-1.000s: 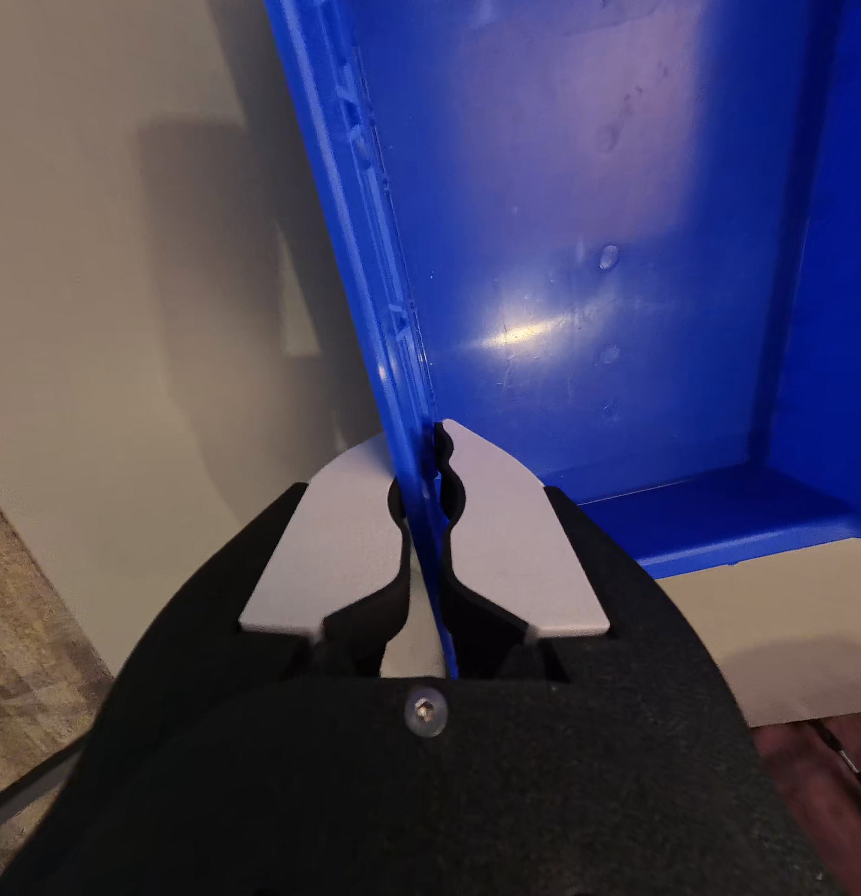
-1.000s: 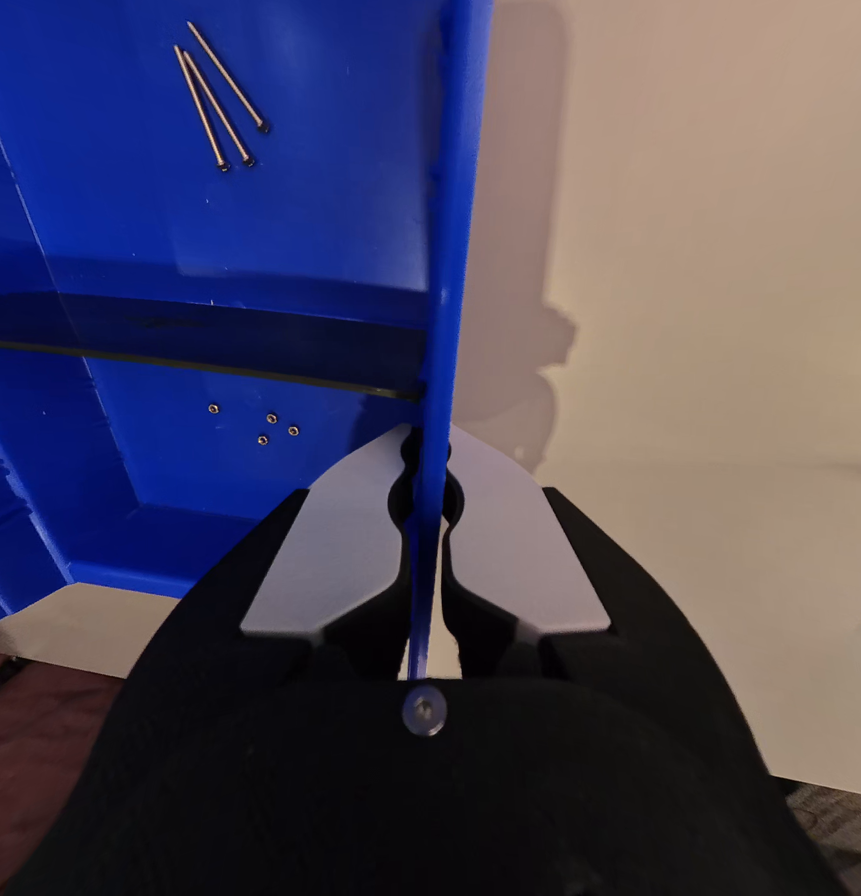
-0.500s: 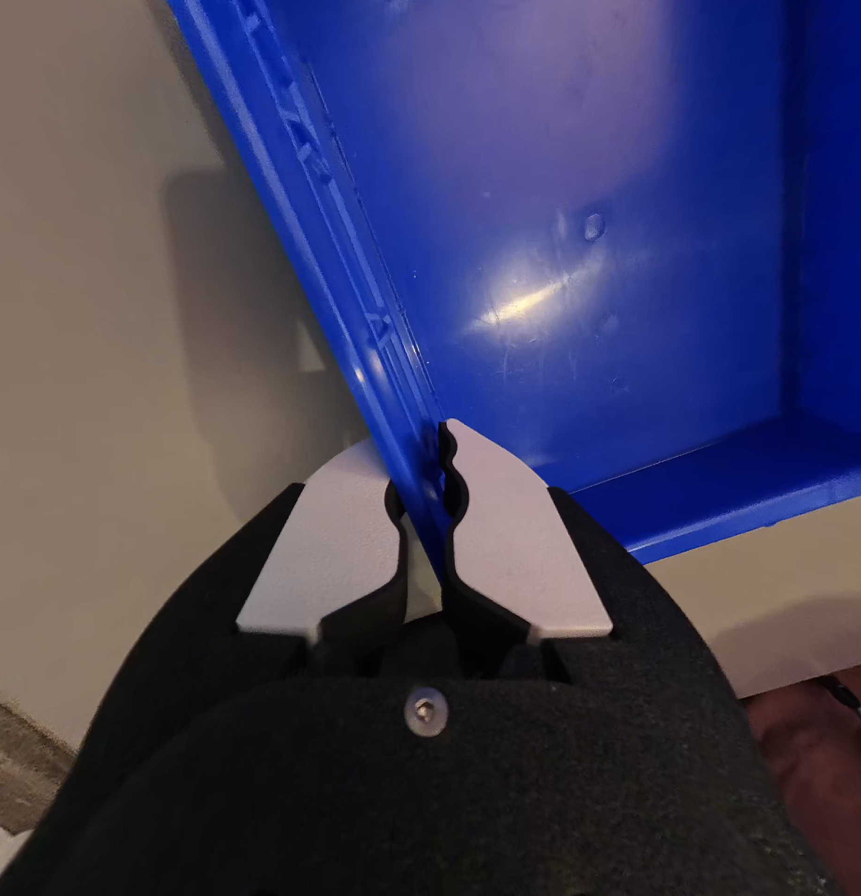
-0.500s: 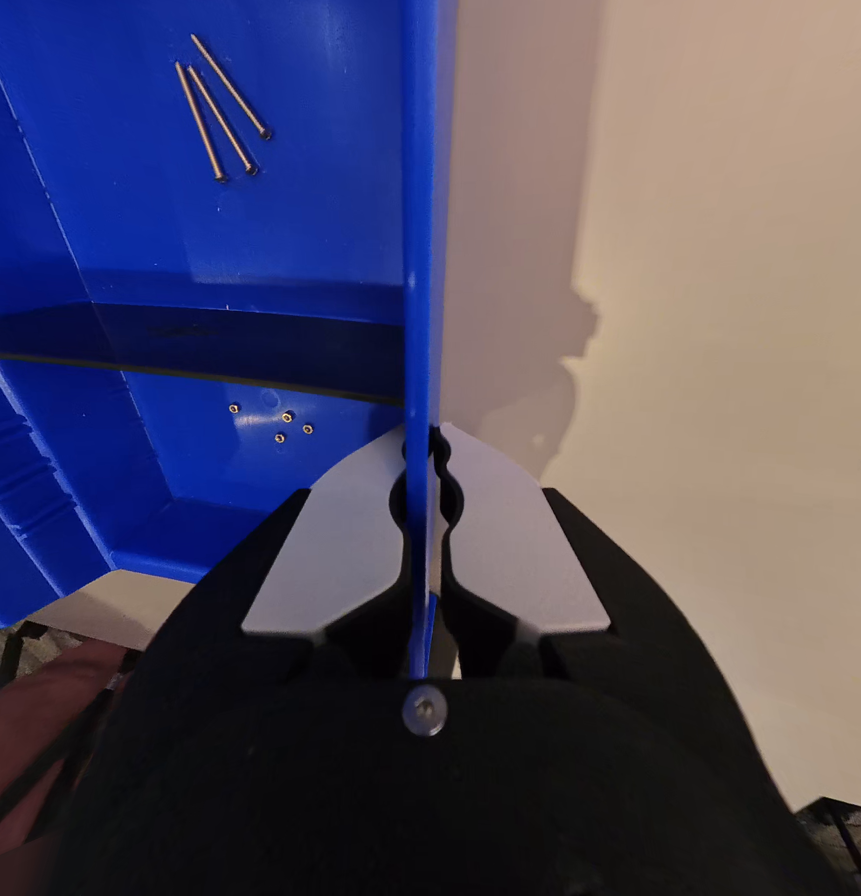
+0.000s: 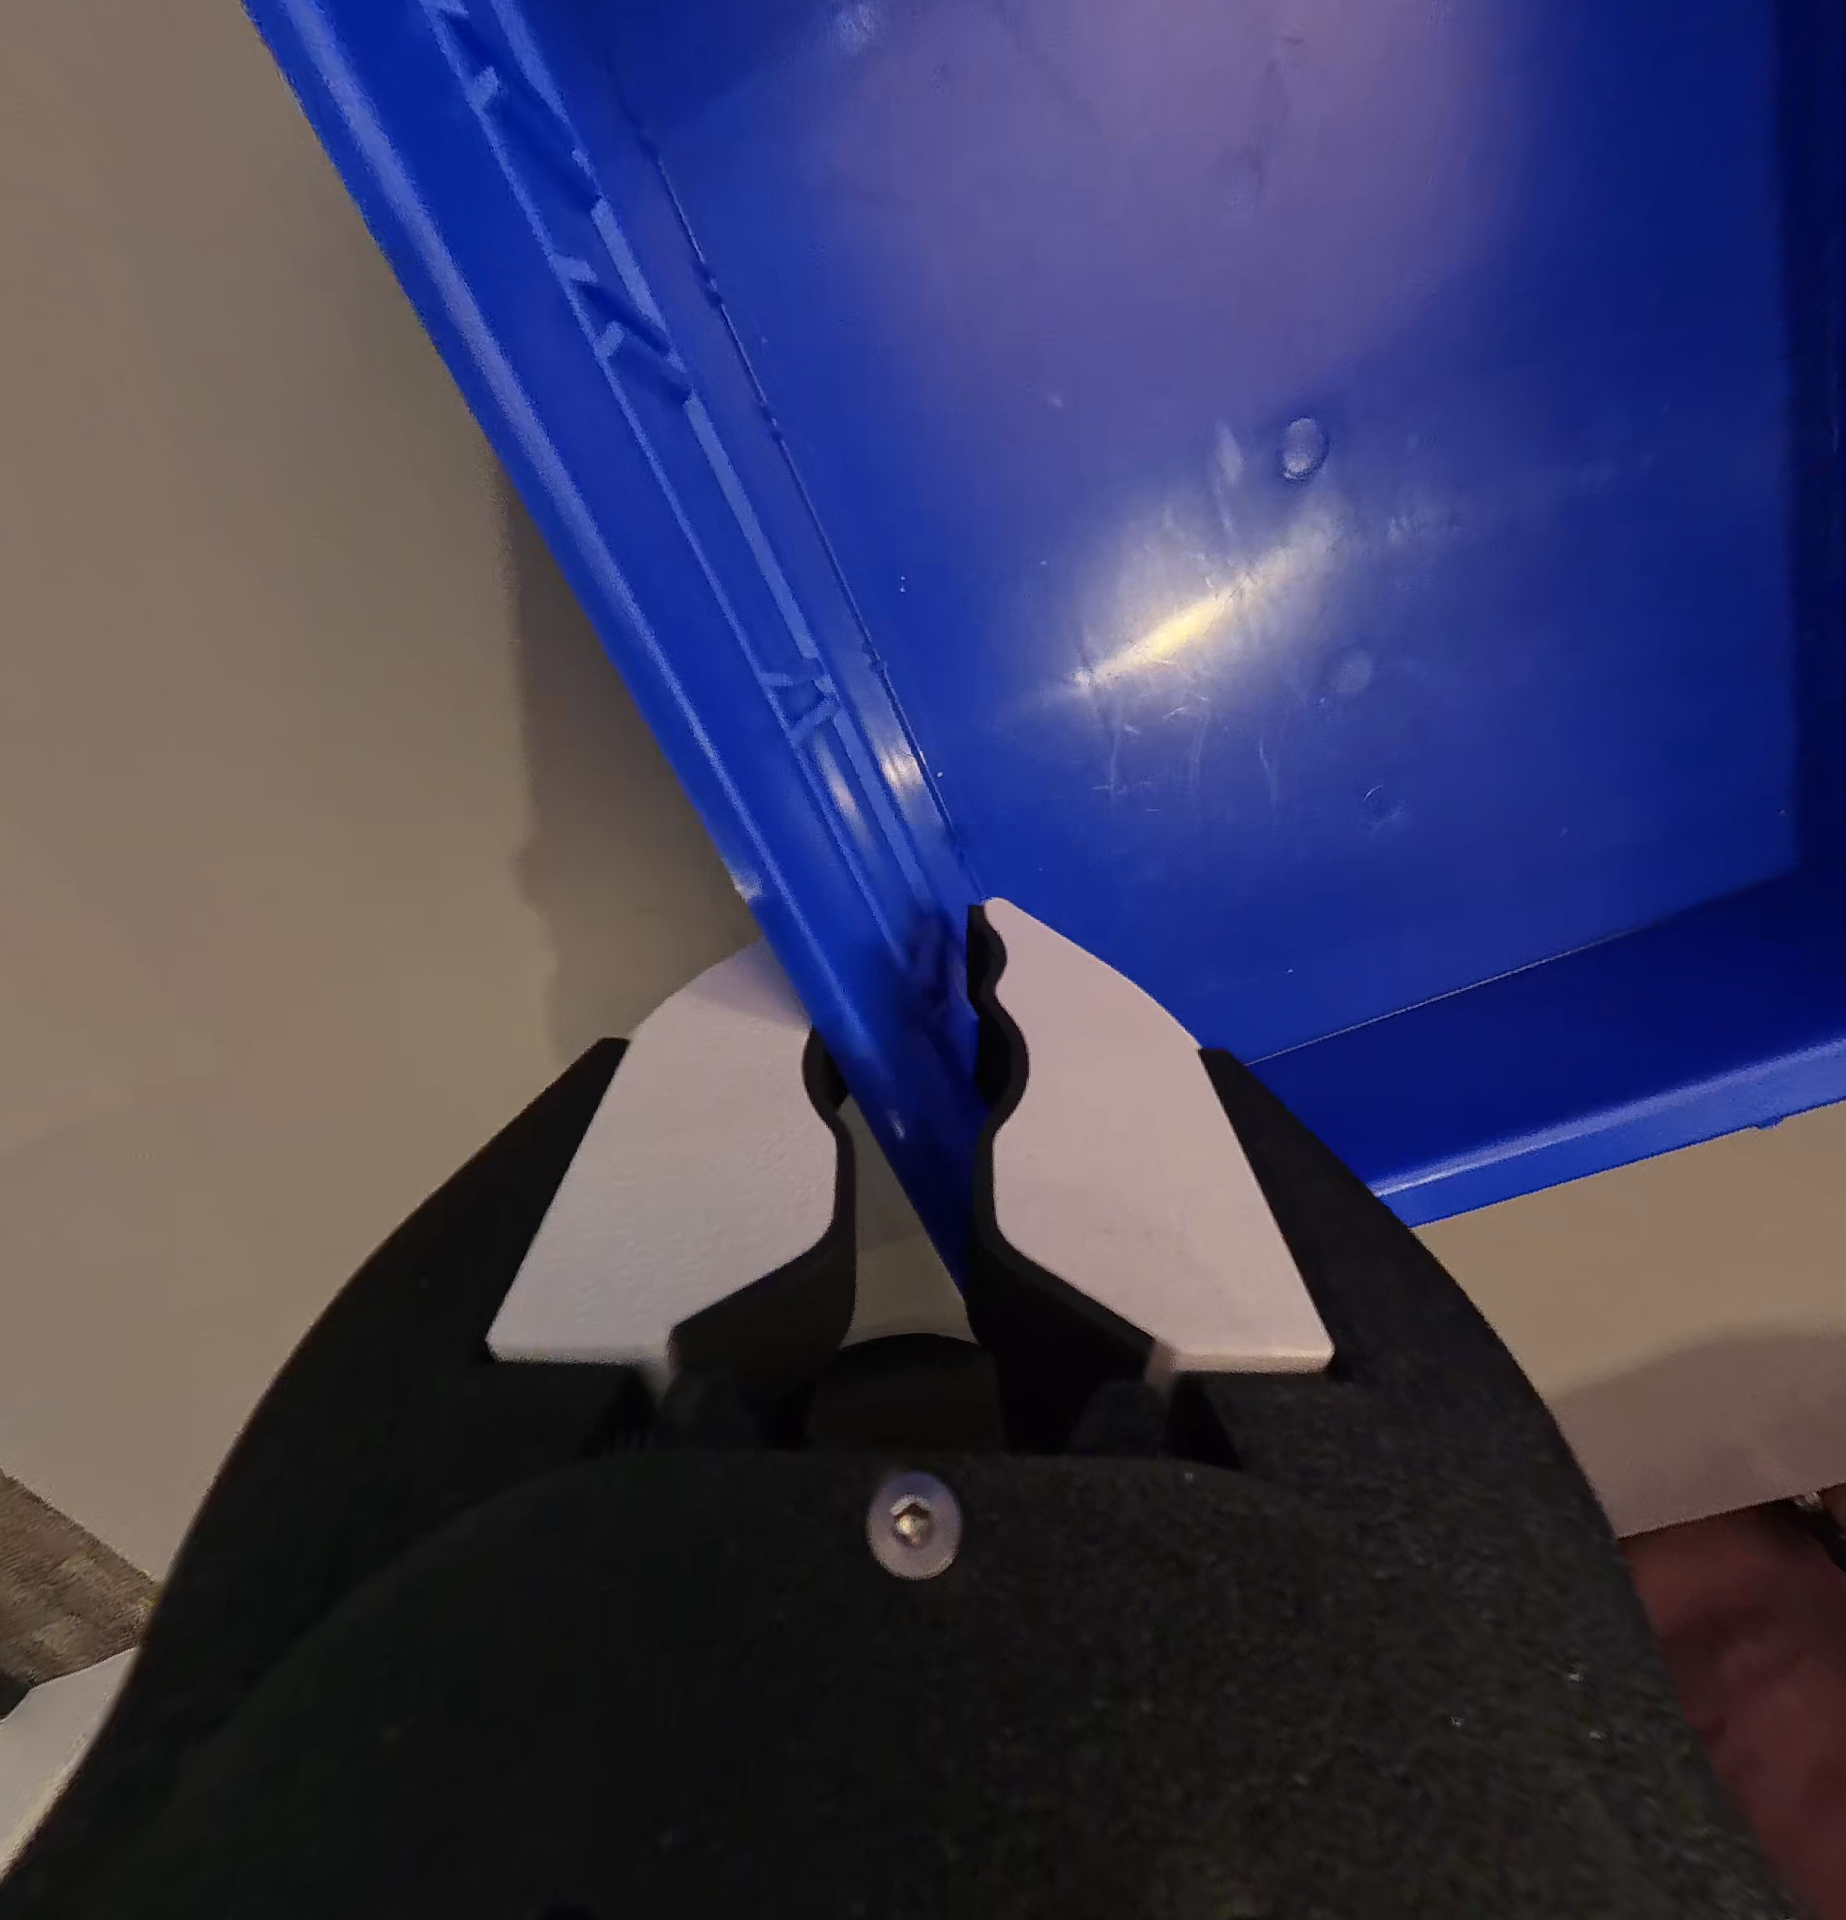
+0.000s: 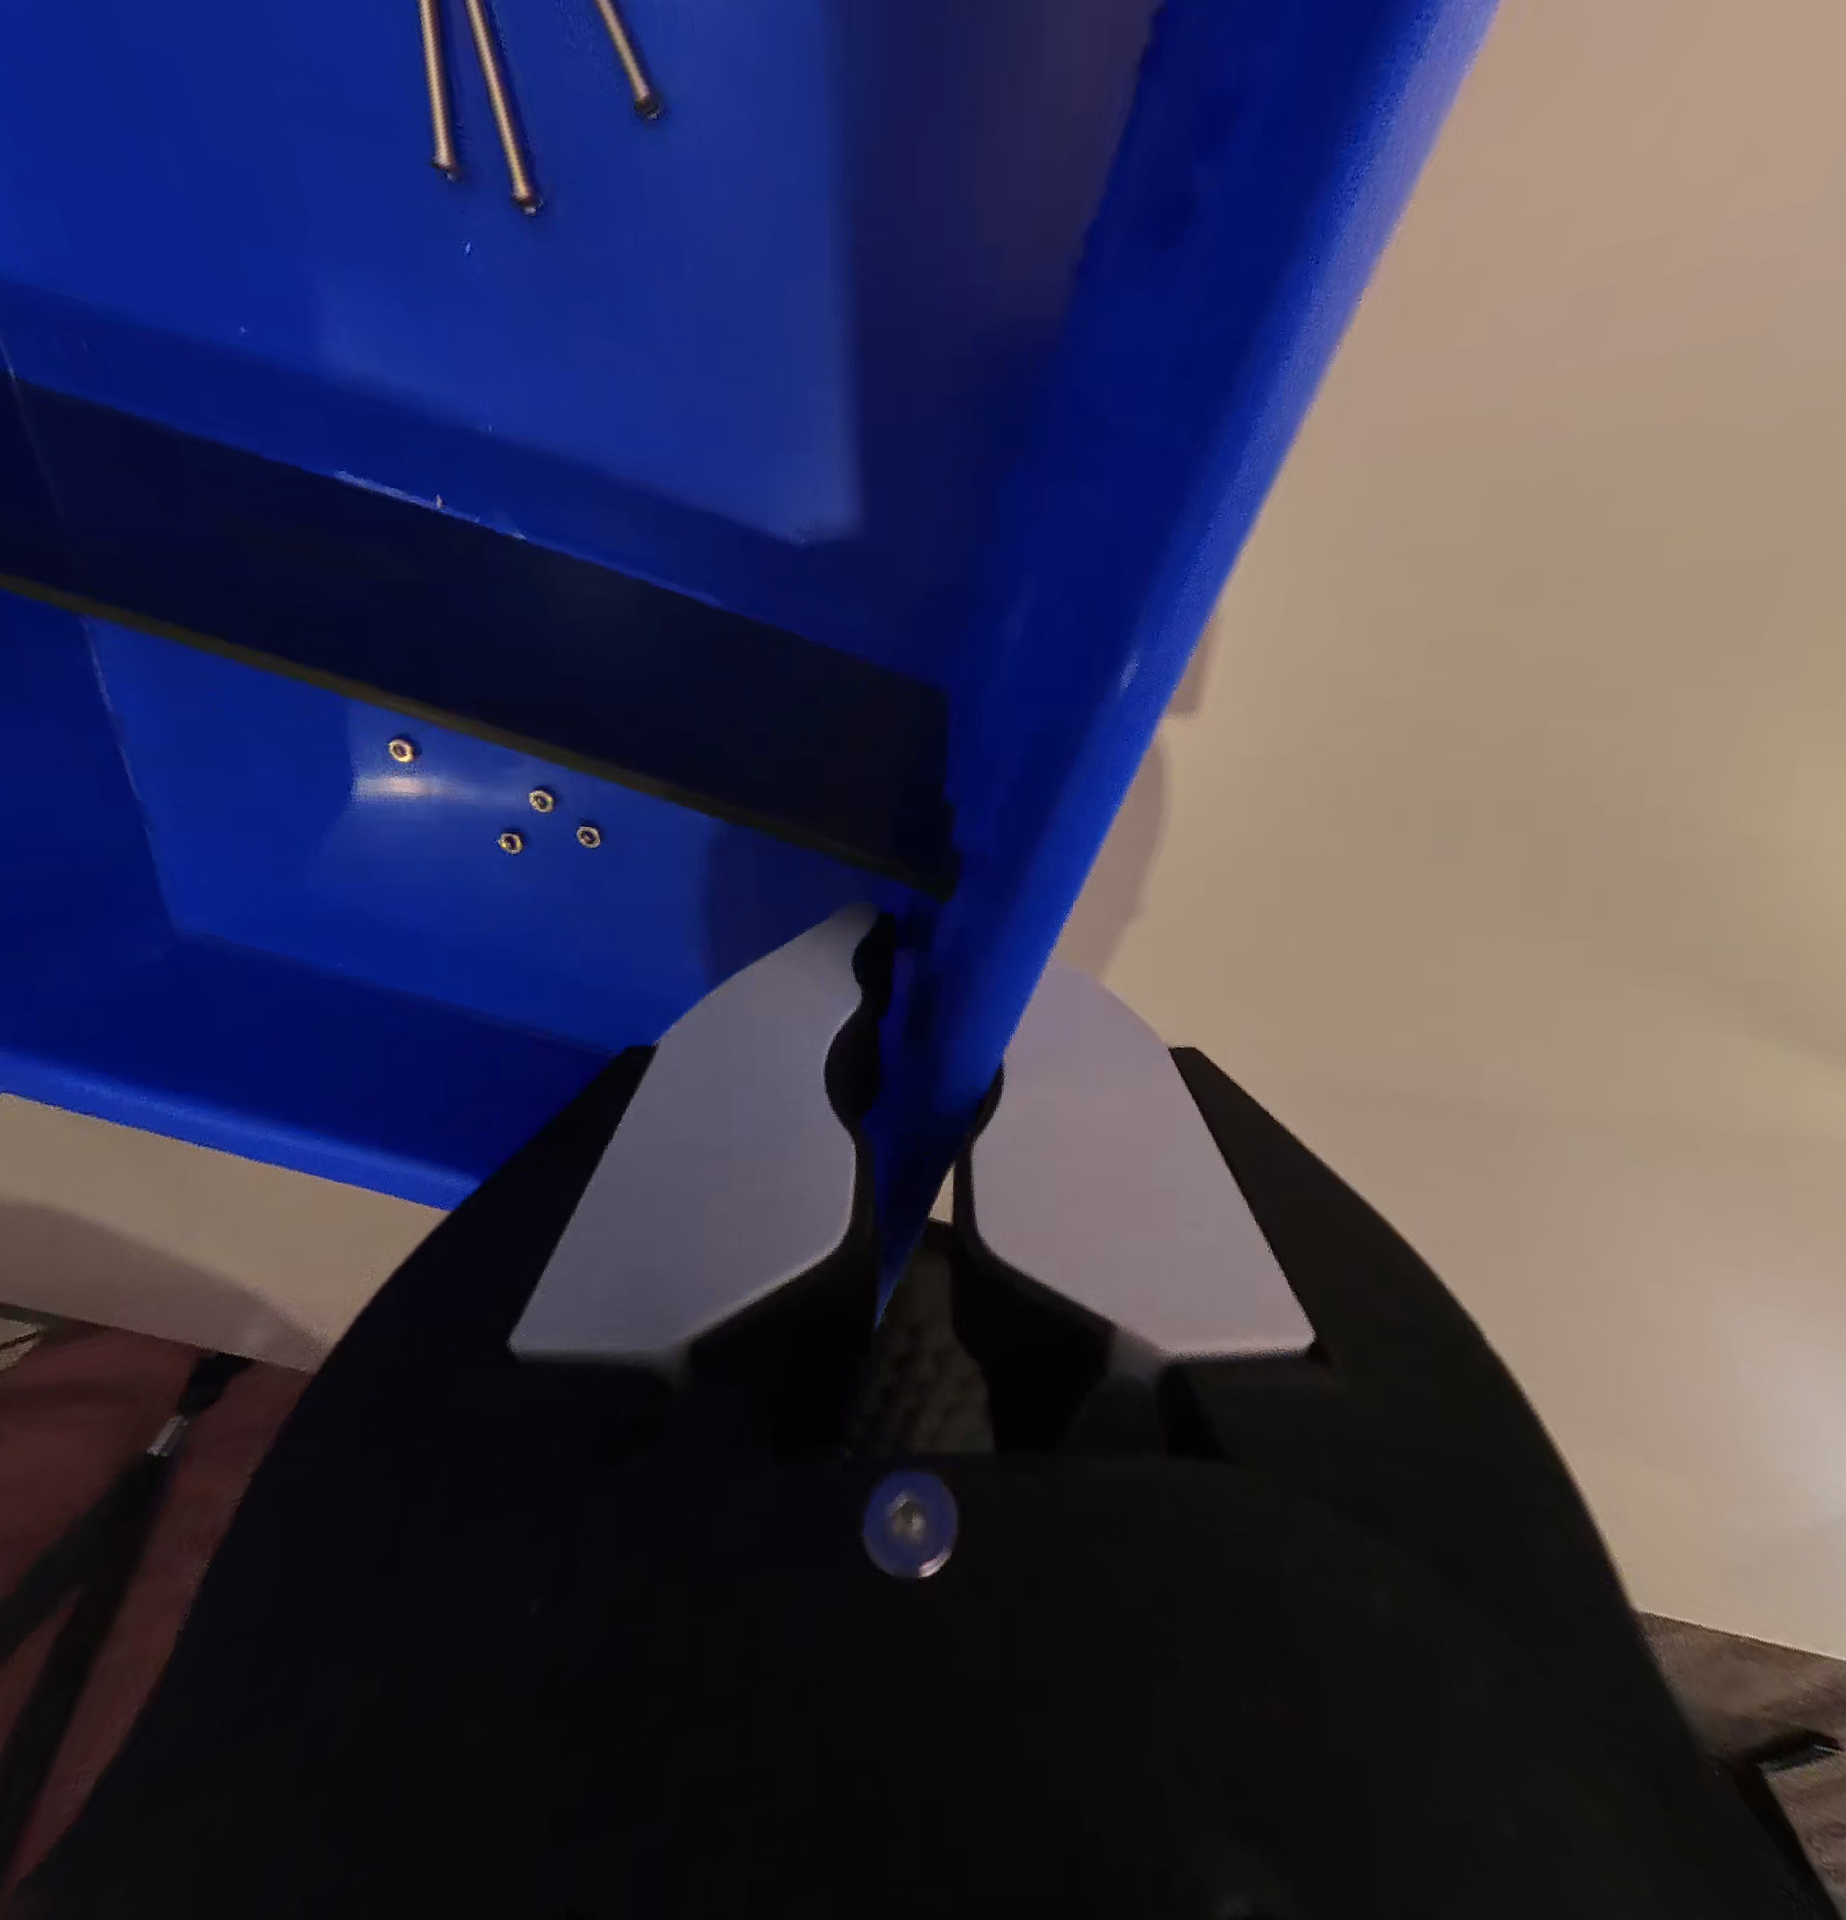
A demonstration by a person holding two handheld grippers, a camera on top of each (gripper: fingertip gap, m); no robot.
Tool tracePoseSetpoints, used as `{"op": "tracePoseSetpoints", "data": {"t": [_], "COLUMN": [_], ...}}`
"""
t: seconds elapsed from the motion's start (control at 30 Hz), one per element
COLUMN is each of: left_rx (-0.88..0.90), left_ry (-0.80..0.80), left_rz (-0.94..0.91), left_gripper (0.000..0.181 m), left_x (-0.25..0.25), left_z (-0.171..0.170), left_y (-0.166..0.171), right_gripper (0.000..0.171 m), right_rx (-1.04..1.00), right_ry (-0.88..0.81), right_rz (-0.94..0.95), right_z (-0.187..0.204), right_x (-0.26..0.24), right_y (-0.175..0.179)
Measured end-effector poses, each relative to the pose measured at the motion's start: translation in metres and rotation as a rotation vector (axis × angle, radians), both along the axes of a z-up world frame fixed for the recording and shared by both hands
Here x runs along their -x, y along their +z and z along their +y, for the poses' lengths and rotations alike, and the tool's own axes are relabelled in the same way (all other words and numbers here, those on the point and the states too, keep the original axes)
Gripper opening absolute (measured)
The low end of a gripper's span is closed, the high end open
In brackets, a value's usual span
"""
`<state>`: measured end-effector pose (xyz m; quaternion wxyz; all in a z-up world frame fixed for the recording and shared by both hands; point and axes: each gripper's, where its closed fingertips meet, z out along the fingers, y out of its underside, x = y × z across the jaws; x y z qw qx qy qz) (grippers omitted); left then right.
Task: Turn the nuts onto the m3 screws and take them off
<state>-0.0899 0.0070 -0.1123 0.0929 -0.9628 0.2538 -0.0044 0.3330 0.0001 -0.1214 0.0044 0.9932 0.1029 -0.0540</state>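
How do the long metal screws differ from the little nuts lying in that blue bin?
The screws are long thin rods; the nuts are tiny rings. Three screws show, lying close together, against four scattered nuts. The screws lie in the far compartment of the blue bin, the nuts in the near one, past a dark divider. Both are shiny metal, loose and untouched.

Dim warm light, glare streak on the blue tray (image 5: 1262,416) floor, soft shadows, wide-angle bending, right view slightly blurred.

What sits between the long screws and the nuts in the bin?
In the right wrist view, a dark divider strip crosses the blue bin, separating the screws beyond it from the four nuts nearer the camera.
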Motion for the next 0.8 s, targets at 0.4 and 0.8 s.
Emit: {"op": "tracePoseSetpoints", "data": {"t": [0.4,0.8], "left_rx": [0.021,-0.235], "left_ry": [-0.053,-0.051], "left_rz": [-0.035,-0.265], "left_gripper": [0.029,0.037], "left_x": [-0.014,0.003], "left_z": [-0.007,-0.009], "left_y": [0.000,0.091], "right_gripper": [0.010,0.019], "right_rx": [-0.014,0.030], "right_ry": [0.021,-0.028], "right_rz": [0.007,-0.027], "right_z": [0.010,0.004], "right_x": [0.001,-0.002], "right_y": [-0.005,-0.016]}}
